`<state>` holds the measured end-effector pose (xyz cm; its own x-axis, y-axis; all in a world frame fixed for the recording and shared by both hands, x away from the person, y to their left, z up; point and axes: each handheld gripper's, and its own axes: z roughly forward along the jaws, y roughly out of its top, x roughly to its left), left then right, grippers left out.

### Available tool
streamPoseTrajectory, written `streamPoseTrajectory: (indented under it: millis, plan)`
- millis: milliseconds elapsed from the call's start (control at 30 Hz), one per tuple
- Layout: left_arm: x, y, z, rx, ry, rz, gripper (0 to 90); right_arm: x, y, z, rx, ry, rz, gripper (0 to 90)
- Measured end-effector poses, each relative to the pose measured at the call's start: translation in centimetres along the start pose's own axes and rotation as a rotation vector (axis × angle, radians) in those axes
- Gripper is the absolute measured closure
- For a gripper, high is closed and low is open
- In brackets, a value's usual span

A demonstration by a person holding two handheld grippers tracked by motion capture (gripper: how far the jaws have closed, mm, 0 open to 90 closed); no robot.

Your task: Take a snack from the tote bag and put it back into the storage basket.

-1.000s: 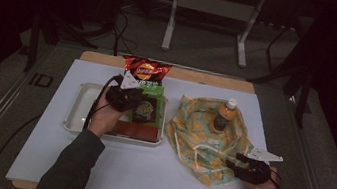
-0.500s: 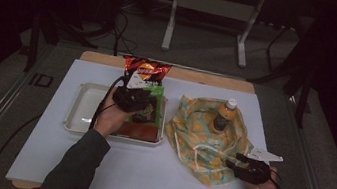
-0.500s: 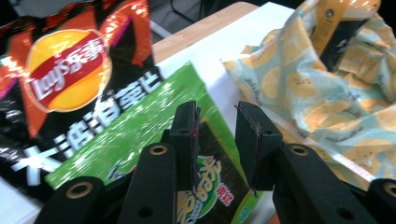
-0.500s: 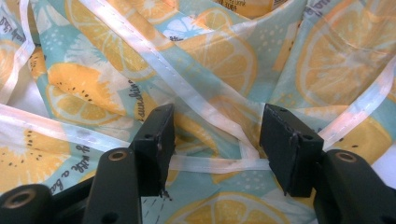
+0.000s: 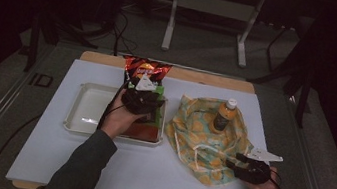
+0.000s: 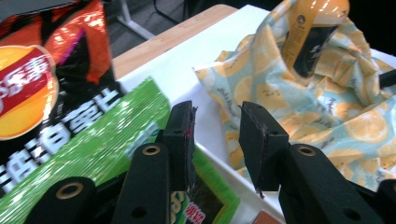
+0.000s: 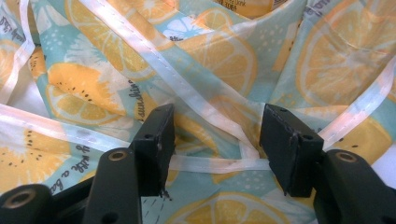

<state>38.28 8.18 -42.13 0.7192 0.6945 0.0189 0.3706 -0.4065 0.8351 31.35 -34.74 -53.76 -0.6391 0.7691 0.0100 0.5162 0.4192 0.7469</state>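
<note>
Over the right part of the white tray (image 5: 84,108), my left gripper (image 5: 143,100) is open; its jaws have just been opening and nothing lies between them (image 6: 217,112). A green snack pack (image 6: 107,135) lies just left of its left jaw, under a red chips bag (image 6: 42,70) that leans at the tray's far edge (image 5: 146,68). To the right spreads an orange-print cloth bag (image 5: 196,129) with an orange bottle (image 5: 224,115) standing in it. My right gripper (image 5: 239,166) is open at the bag's near right edge, a white strap (image 7: 215,163) crossing between its jaws (image 7: 217,126) untouched.
A red-brown packet (image 5: 143,132) lies in the tray's near right corner. The white mat (image 5: 47,147) covers the wooden table. Beyond the far edge stand a metal frame (image 5: 209,9) and cables on the dark floor.
My left hand has moved right across the tray toward the green pack and chips bag. The right hand has stayed put at the bag's edge.
</note>
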Motion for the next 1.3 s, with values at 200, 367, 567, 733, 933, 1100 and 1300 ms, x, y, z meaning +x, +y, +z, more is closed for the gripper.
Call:
streamPoseTrajectory:
  millis: [200,367,567,733,933,1100,1300]
  plan:
    - [-0.8,0.5,0.7,-0.001,-0.031,0.004,62.0,0.0,0.0,0.0,0.001,0.002,0.002,44.9]
    - [-1.6,0.9,1.6,-0.001,-0.055,0.007,61.2,0.0,0.0,0.0,0.001,0.002,0.002,44.9]
    - [-2.3,1.3,2.3,0.006,-0.080,0.016,61.0,0.0,0.0,0.0,0.002,0.003,0.002,44.9]
    - [-2.7,1.5,2.8,0.009,-0.099,0.021,60.8,0.0,0.0,0.0,0.002,0.003,0.002,45.0]
    - [-3.3,1.9,3.4,0.008,-0.120,0.029,60.4,0.0,0.0,0.0,0.001,0.002,0.002,44.9]
    - [-3.7,2.4,3.8,-0.004,-0.146,0.034,60.5,0.0,0.0,0.0,0.001,0.001,0.001,44.9]
    - [-4.0,2.9,4.7,-0.003,-0.174,0.033,60.4,0.0,0.0,0.0,0.001,0.002,0.001,44.8]
